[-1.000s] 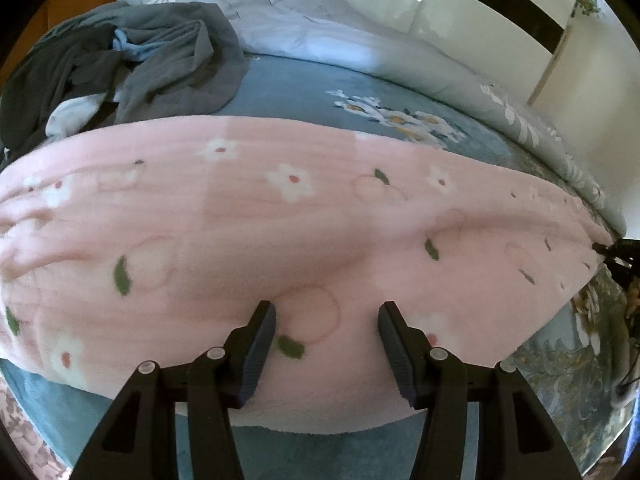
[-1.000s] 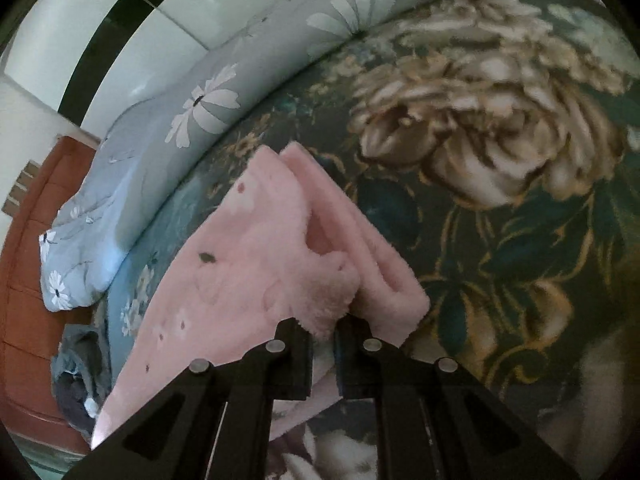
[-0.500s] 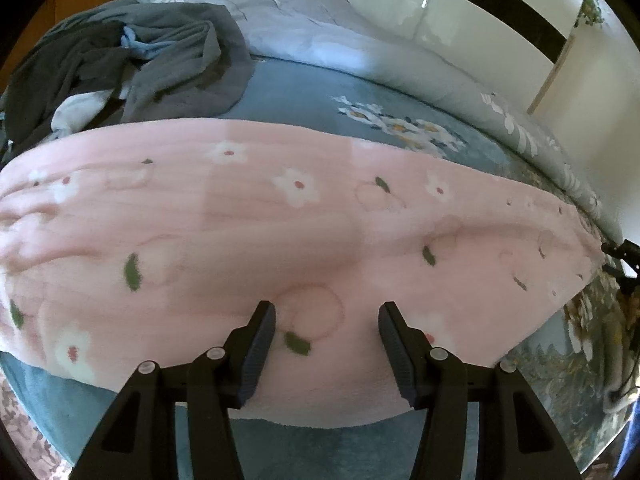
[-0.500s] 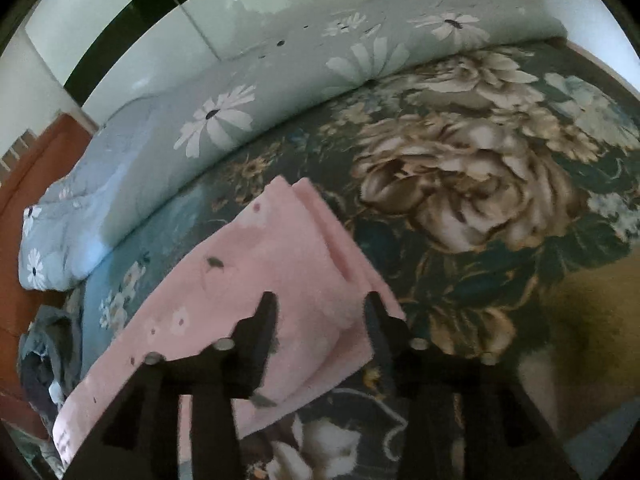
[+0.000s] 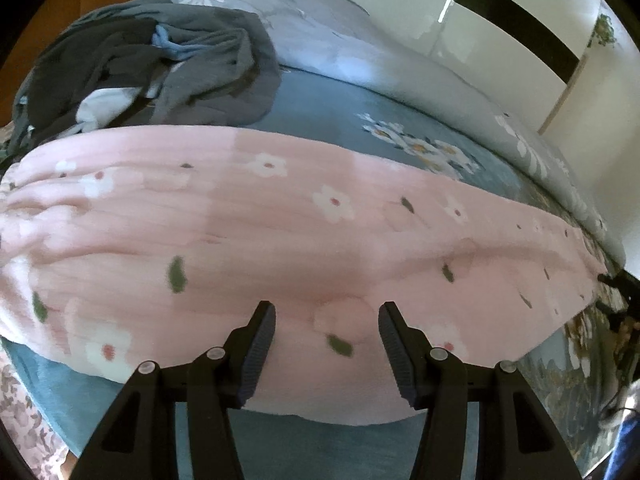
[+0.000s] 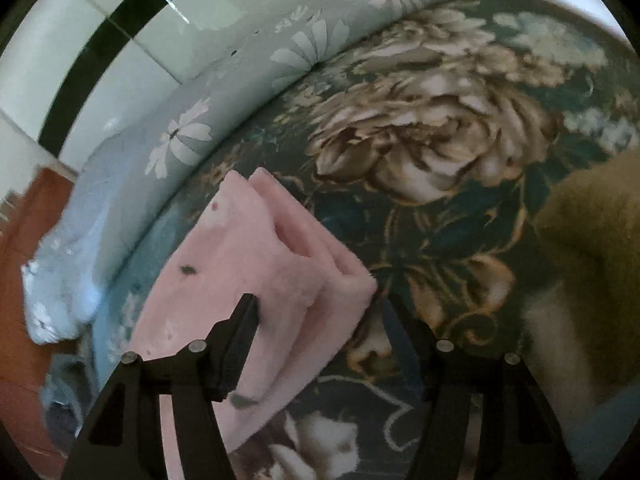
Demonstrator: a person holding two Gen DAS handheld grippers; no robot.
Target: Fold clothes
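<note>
A pink fleece garment [image 5: 280, 240] with white flowers and green leaves lies folded lengthwise in a long band across the bed. My left gripper [image 5: 326, 320] is open and empty, its jaws hovering over the garment's near edge. In the right wrist view the garment's layered end [image 6: 256, 248] lies on the dark floral bedspread [image 6: 440, 140]. My right gripper [image 6: 318, 312] is open wide and empty, just above that end's corner. The right gripper tip also shows at the far right of the left wrist view [image 5: 618, 280].
A pile of grey and blue clothes [image 5: 152, 60] sits at the back left of the bed. A pale blue daisy-print duvet [image 5: 400, 64] runs along the wall side. An olive-brown fabric [image 6: 592, 240] lies at the right. The bed's front edge is near the left gripper.
My right gripper has let go of the pink garment's end, opened wide and drawn back. The end now lies flat. My left gripper stayed open and shifted slightly.
</note>
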